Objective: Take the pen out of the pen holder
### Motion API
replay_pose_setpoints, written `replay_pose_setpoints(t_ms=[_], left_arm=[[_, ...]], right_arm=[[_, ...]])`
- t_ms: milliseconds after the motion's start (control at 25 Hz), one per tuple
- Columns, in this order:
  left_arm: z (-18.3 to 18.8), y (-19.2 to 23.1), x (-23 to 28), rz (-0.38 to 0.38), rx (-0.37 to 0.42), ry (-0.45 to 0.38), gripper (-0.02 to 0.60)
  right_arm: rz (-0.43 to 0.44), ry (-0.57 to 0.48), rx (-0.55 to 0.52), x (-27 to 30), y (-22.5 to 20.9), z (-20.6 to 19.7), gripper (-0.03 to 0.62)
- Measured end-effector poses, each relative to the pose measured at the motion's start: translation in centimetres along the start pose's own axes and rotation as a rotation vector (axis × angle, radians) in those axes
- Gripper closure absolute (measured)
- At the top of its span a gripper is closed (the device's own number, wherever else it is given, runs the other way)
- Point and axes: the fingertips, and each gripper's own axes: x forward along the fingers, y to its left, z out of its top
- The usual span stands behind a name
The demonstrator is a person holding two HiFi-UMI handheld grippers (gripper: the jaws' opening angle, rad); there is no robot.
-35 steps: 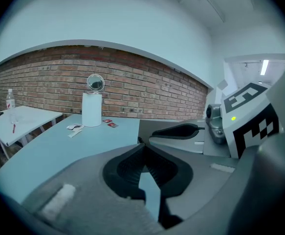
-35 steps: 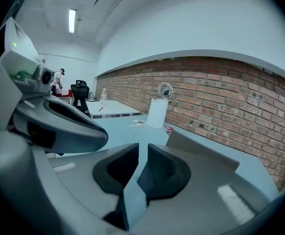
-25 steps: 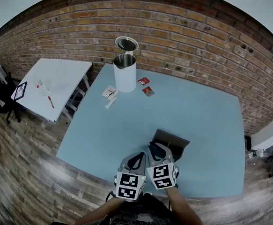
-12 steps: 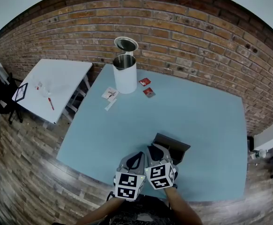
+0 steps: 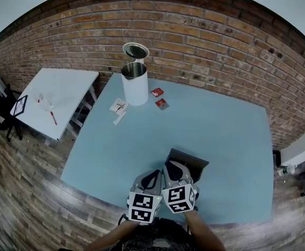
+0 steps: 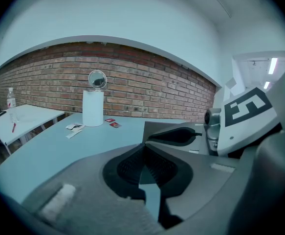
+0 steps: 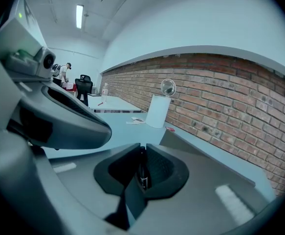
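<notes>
Both grippers hover side by side over the front edge of the blue table [image 5: 220, 124]. My right gripper [image 5: 176, 172] is shut on a thin dark pen [image 7: 142, 174] with a shiny clip, seen in the right gripper view only as a sliver between the pads. Just beyond that gripper's tips stands a dark grey open box [image 5: 190, 161]. My left gripper [image 5: 152, 179] is shut, nothing between its jaws. A tall white cylinder [image 5: 135, 85] with a round mirror [image 5: 135, 50] behind it stands at the far left of the table.
Two small red packets [image 5: 159, 98] and white paper slips [image 5: 119, 109] lie near the cylinder. A white side table [image 5: 63, 95] with a red pen stands to the left. A brick wall [image 5: 204, 41] runs behind the table. A person stands far off in the right gripper view.
The head view has shifted slightly, so the table things sit a little further left and higher. Both grippers stay together at the front edge, still shut.
</notes>
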Motion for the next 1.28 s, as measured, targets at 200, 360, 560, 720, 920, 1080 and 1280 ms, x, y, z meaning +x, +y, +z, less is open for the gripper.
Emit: replay_pose_setpoints(t_ms=[200, 360, 560, 720, 920, 1080, 1280], left_arm=[[0.4, -0.5, -0.4, -0.005, 0.018, 0.001, 0.577], [0.6, -0.8, -0.6, -0.015, 0.021, -0.005, 0.577], [0.6, -1.1, -1.1, -0.028, 0.028, -0.010, 0.577], [0.5, -1.3, -1.6, -0.035, 0.033, -0.011, 0.577], [0.4, -1.4, -2.3, -0.042, 0.039, -0.018, 0.577], [0.3, -1.6, -2.9, -0.051, 0.047, -0.022, 0.577], [0.2, -2.0, -3.8, -0.068, 0.057, -0.028, 0.577]], right_arm=[[-0.033, -0.042, 0.001, -1.1, -0.8, 1.0, 0.554], [-0.053, -0.075, -0.002, -2.0, -1.0, 2.1, 0.554], [-0.078, -0.117, -0.009, -3.2, -1.1, 3.4, 0.554], [-0.097, -0.152, -0.017, -4.2, -1.2, 4.5, 0.554], [-0.137, -0.205, -0.031, -5.6, -1.5, 6.1, 0.554], [-0.149, -0.252, -0.042, -6.8, -1.2, 8.0, 0.554], [-0.156, -0.257, -0.051, -8.0, -0.4, 8.3, 0.554]])
